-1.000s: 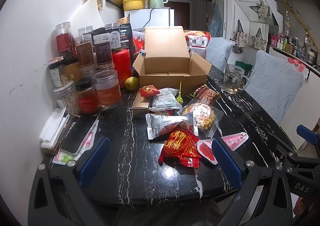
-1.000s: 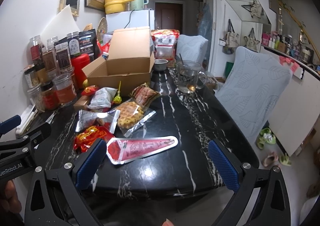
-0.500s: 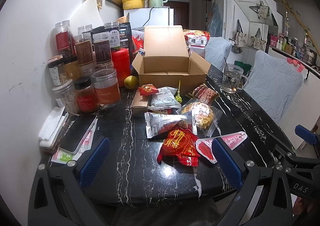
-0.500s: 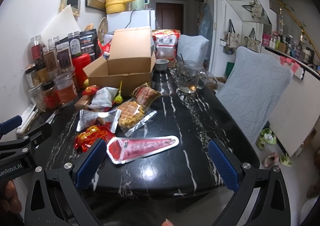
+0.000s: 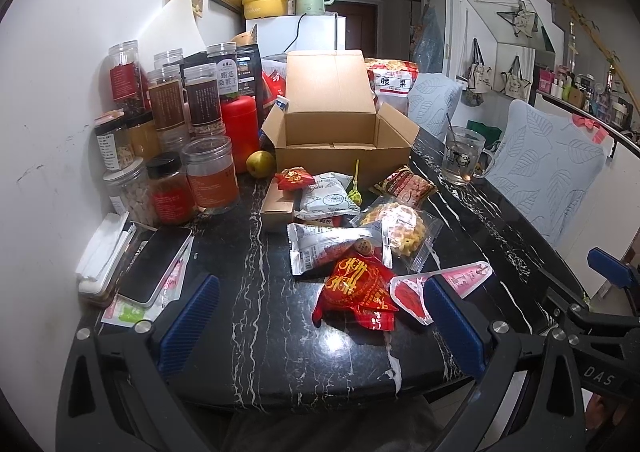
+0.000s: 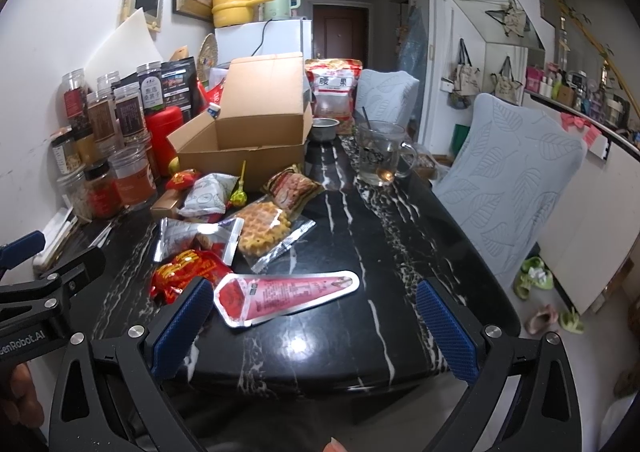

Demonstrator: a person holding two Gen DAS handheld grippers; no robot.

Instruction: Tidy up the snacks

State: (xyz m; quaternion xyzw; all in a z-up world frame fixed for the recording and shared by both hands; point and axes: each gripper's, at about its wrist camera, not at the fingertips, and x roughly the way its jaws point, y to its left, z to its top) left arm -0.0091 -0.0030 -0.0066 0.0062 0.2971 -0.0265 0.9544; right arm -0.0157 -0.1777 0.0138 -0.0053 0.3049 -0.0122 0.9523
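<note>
An open cardboard box [image 5: 340, 140] [image 6: 248, 140] stands at the back of the black marble table [image 5: 248, 316]. Loose snacks lie in front of it: a red crinkled packet [image 5: 356, 292] [image 6: 184, 272], a pink triangular pouch [image 5: 448, 284] [image 6: 280, 296], a wrapped waffle [image 5: 400, 228] [image 6: 264, 228], a silver packet [image 5: 324, 248], a white bun packet [image 5: 324, 198] and a brown packet [image 5: 404, 186]. My left gripper [image 5: 320, 324] is open just short of the red packet. My right gripper [image 6: 316, 328] is open, its left pad beside the pink pouch. Neither holds anything.
Several jars [image 5: 172, 148] and a red canister [image 5: 240, 128] crowd the left wall side. A phone [image 5: 154, 270] lies at the near left. A glass mug [image 5: 464, 156] [image 6: 380, 156] stands at the right, with covered chairs [image 6: 512, 180] beyond the table edge.
Both grippers have drifted very slightly; the scene looks almost the same. Nothing was picked up or moved.
</note>
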